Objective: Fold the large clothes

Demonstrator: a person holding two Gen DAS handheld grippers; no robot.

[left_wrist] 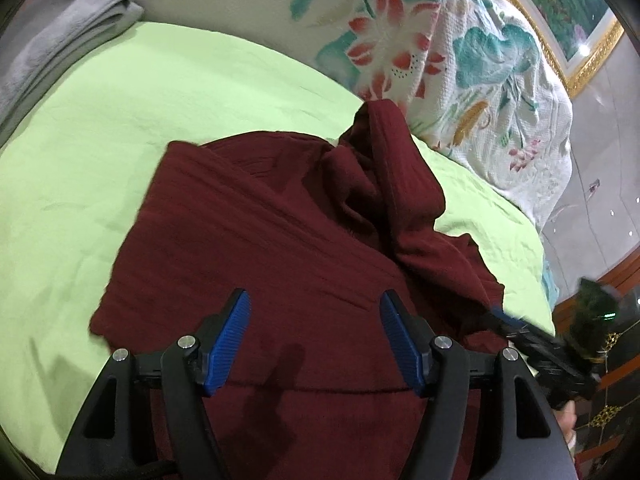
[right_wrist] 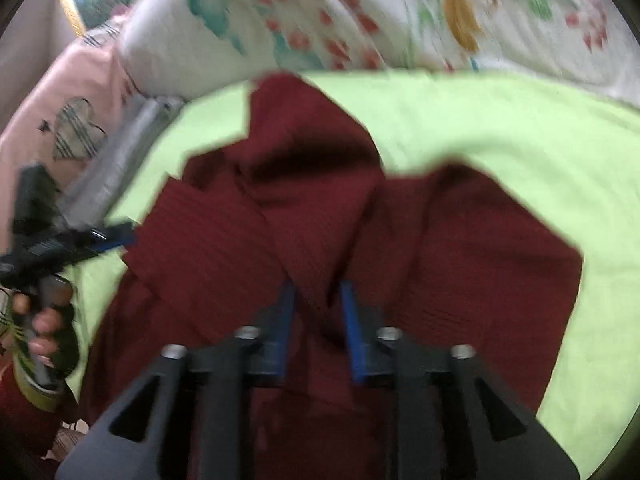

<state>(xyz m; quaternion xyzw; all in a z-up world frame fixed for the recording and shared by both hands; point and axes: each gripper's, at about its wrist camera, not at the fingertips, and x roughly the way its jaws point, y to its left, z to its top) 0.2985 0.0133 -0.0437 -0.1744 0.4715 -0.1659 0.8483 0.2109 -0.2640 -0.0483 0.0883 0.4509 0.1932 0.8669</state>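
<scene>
A dark red garment (left_wrist: 280,232) lies rumpled on a light green bed sheet (left_wrist: 140,112), with a sleeve bunched toward the far side. My left gripper (left_wrist: 314,304) is open and empty, just above the garment's near part. In the right wrist view the same garment (right_wrist: 460,240) fills the middle. My right gripper (right_wrist: 318,292) is partly closed with a narrow gap; a fold of red cloth lies between the fingers, and I cannot tell if it is clamped. The right gripper also shows at the garment's right edge in the left view (left_wrist: 520,328). The left gripper shows in the right view (right_wrist: 116,238).
A white floral quilt (left_wrist: 460,60) is piled along the far side of the bed. A folded grey blanket (left_wrist: 60,36) lies at the far left. A pink cushion (right_wrist: 68,120) shows in the right view. A gold-framed picture (left_wrist: 580,20) hangs on the wall.
</scene>
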